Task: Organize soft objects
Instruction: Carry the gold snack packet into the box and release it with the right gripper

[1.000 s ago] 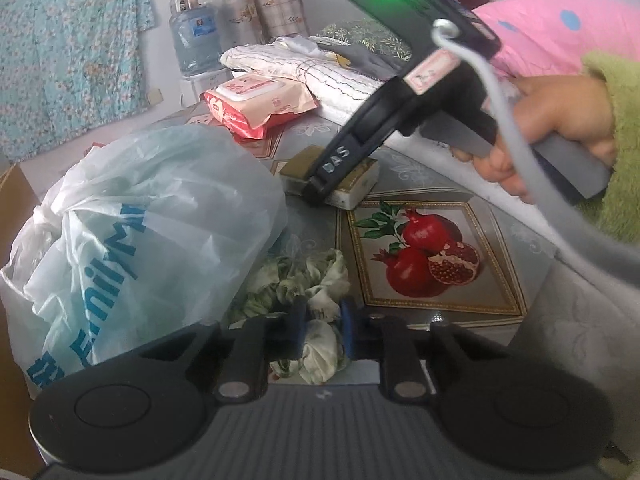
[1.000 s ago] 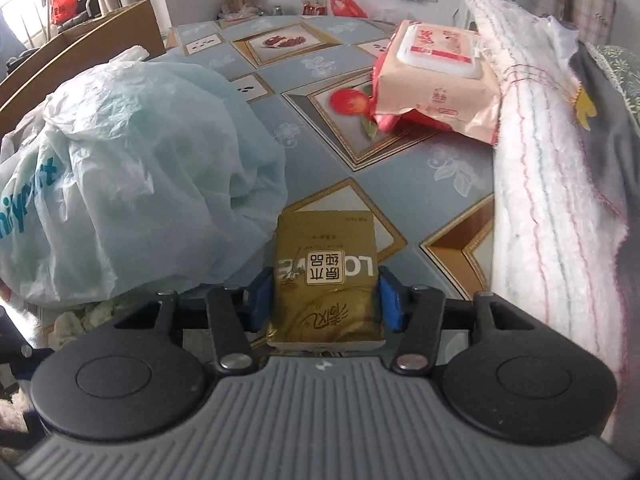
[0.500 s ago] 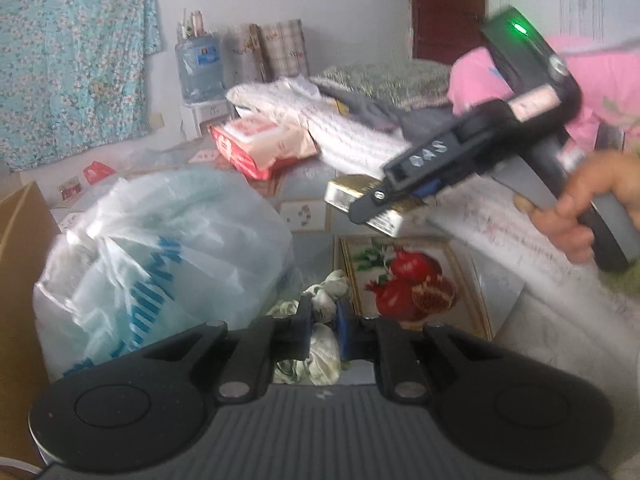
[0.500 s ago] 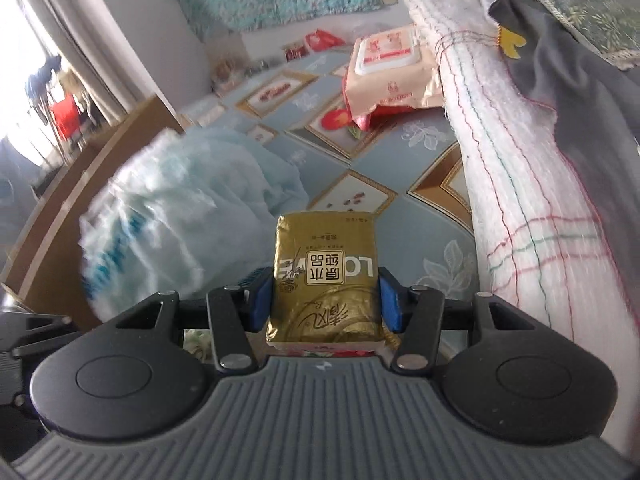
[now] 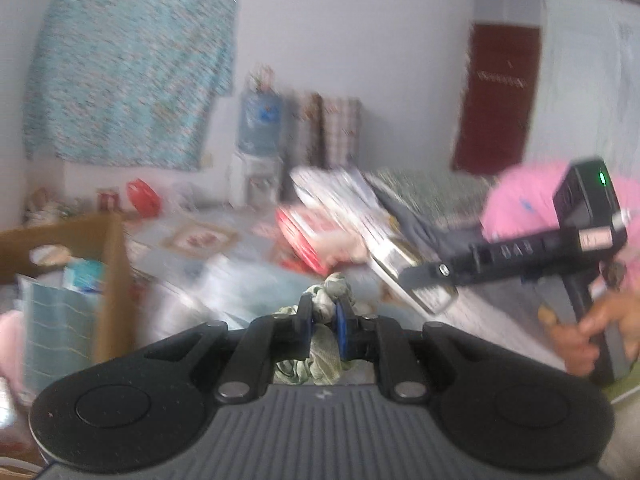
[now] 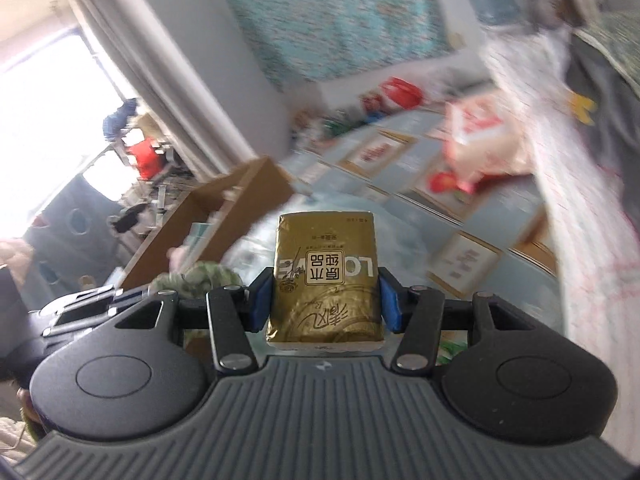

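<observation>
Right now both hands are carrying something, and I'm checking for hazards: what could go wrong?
The left tongs pinch only part of the green scrunchie; its loose folds could slip free. The right tongs grip the gold tissue pack by its sides, so the soft pack might squeeze out. The cardboard box is close; either load could catch its wall.

gold tissue pack [image 6: 325,276] — green-and-white floral cloth [image 5: 325,354] — teal floral hanging [image 5: 124,76]

Apparently a scrunchie [image 5: 325,312] between pinched fingers [image 5: 343,330]
</observation>
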{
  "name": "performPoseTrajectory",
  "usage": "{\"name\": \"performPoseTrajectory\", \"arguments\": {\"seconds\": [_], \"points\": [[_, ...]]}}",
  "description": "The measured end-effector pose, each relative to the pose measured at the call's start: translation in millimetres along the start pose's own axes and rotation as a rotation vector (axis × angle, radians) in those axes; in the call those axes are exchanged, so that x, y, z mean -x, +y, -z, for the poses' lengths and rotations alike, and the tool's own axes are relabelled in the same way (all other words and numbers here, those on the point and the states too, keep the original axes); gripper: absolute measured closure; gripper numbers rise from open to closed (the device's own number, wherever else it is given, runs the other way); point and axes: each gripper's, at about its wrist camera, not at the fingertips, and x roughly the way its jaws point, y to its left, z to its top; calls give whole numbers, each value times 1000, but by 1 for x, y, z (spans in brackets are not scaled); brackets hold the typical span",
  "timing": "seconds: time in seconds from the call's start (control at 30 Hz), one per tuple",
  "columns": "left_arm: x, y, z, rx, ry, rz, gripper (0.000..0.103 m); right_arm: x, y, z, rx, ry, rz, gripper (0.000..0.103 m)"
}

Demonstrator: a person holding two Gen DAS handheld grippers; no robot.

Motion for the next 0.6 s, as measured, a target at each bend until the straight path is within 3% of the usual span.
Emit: {"name": "performPoseTrajectory", "arguments": {"seconds": [0.17, 0.27, 0.47, 0.6], "points": [[42, 38, -12, 38, -98, -185, 90, -21, 45, -15, 66, 9, -141, 52], [57, 61, -9, 71, -101, -277, 90, -48, 74, -23, 96, 51, -228, 52], [58, 102, 10, 132, -15, -386, 90, -105, 136, -32, 173, 156, -332, 52], [48, 126, 24, 170, 73, -378, 89, -134, 171, -34, 207, 221, -372, 52]]}}
